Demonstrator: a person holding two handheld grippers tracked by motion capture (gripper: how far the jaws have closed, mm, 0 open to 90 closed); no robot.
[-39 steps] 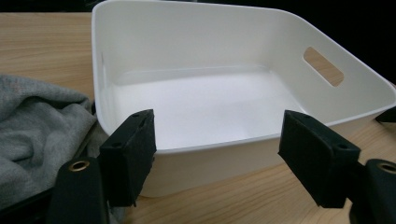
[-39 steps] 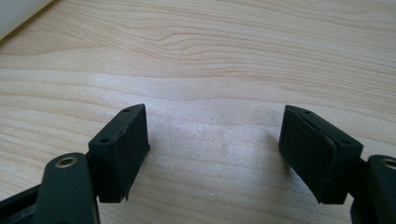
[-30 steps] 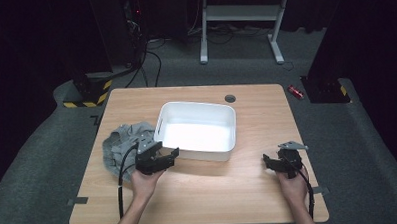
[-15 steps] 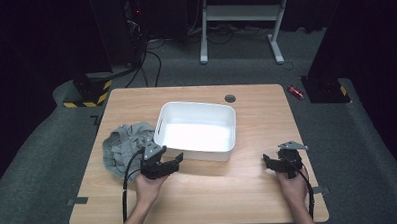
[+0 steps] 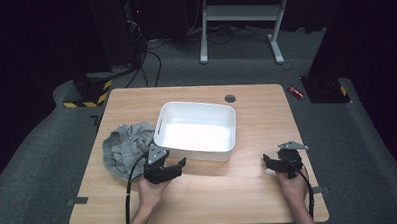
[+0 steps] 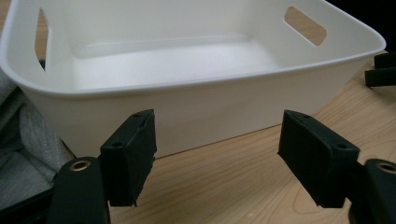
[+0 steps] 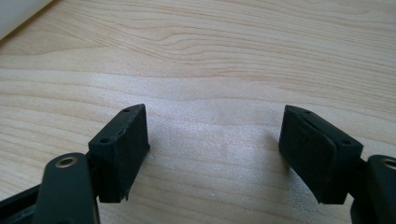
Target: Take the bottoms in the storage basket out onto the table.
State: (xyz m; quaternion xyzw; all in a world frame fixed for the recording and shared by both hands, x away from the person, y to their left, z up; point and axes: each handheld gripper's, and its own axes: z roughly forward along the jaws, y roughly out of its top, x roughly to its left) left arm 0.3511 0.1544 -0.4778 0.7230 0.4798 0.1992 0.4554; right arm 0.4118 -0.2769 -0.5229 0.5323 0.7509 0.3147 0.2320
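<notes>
White tub (image 5: pixel 196 129), left gripper (image 5: pixel 171 168) now nearer its front wall, jaws apart.

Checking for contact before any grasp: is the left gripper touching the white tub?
Apart. In the left gripper view, the left gripper has its jaws open, with bare table visible between them and the white tub.

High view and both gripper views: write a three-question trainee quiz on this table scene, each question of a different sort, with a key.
1. True or false: the white bin holds the grey cloth.
2. Multiple choice: the left hand-held gripper faces (a) the bin's near wall, (b) a red box, (c) a bottle.
3. Fill in: the right hand-held gripper has its jaws ____ over bare table.

Key: 1 false, the bin is empty and the cloth lies to its left; 2 a; 3 open.
</notes>
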